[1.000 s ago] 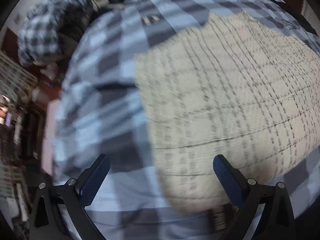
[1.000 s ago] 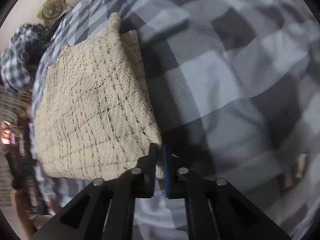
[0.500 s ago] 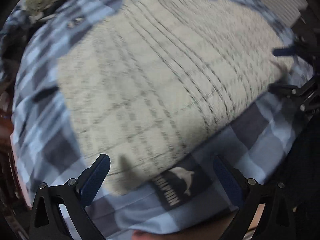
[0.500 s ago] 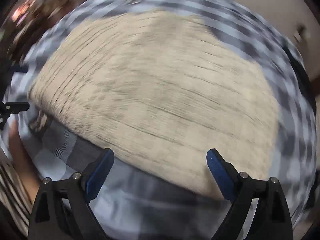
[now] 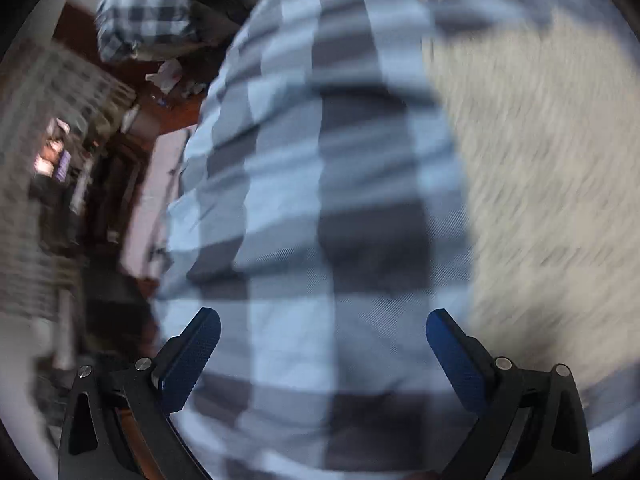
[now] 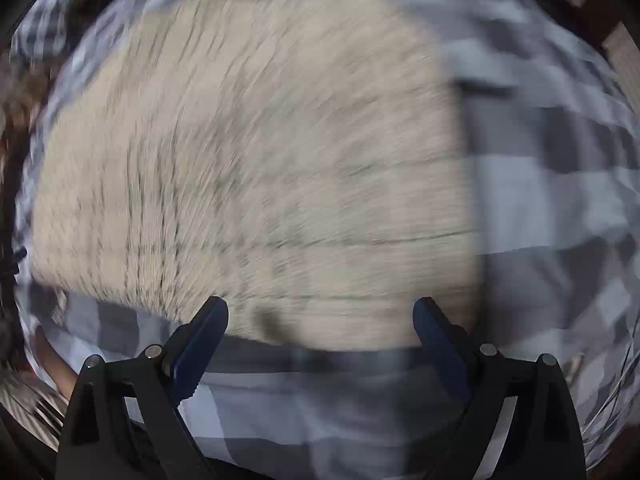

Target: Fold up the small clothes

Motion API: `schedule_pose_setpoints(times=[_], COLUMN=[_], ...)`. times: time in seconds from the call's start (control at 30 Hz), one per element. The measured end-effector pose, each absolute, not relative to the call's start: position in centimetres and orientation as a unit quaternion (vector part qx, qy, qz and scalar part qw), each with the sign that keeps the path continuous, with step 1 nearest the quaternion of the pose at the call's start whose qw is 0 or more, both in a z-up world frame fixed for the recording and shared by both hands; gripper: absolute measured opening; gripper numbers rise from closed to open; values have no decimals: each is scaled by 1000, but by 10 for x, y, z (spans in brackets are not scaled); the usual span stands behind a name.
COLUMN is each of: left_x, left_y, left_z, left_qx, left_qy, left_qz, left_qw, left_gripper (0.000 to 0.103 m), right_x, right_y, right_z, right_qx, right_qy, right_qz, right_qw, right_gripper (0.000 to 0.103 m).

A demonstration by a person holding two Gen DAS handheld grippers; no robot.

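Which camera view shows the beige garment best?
The right wrist view: the beige garment fills most of the picture, lying flat on the checked bedcover, though blurred. The left wrist view shows only its blurred part along the right side.

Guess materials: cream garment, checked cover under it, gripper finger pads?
Cream garment: looks like nubby knit or terry, matte, with thin dark grid lines; blur leaves it open. Checked cover: woven cloth, probably cotton, matte, fine twill lines and soft creases. Finger pads: dark blue rubbery-looking plastic with a fine dimpled texture.
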State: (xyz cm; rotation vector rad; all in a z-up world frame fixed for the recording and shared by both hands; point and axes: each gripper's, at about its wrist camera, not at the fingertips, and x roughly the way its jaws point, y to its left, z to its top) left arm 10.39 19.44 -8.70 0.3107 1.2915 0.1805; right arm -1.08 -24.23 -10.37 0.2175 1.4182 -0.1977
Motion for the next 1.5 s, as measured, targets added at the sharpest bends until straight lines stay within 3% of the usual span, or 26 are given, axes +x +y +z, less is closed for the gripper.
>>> schedule_pose_setpoints(times=[0.2,0.43,0.63,0.67,0.7,0.73,0.87,1.07,1.27,1.3,1.37,1.43,1.5], left_x=[123,123,126,127,128,129,128,132,136,136,135,134,133], left_y=[131,100,105,106,108,108,115,131,132,131,128,125,118], left_z=[-67,-80,-79,-78,-77,-78,-74,-77,-94,-96,-96,-95,-91], left_qx=[0,71,47,38,28,23,1,-41,-24,-9,12,28,50], left_qy=[567,559,570,571,571,571,565,567,587,586,583,577,563], left_qz=[-67,-63,-63,-63,-64,-64,-63,-47,-22,-15,-8,-4,-5], left_qw=[821,824,818,817,818,818,823,821,809,810,812,817,825], left_gripper=[103,103,103,103,103,103,103,103,103,103,103,103,103], right_x=[38,154,185,186,191,188,177,161,182,182,178,161,142], right_y=[-321,-323,-305,-300,-293,-288,-266,-271,-277,-285,-297,-309,-305], right_z=[-60,-96,-106,-106,-106,-102,-73,-1,-53,-70,-84,-77,-51], right_qx=[186,262,262,248,224,206,145,144,123,139,155,162,135], right_qy=[556,559,578,579,583,591,573,471,538,560,587,576,543], right_qz=[-125,-122,-112,-110,-106,-101,-79,-98,-132,-144,-181,-239,-283], right_qw=[800,777,765,769,773,773,803,865,824,804,774,765,778], right_gripper=[92,92,89,80,37,1,1,0,1,5,24,54,65])
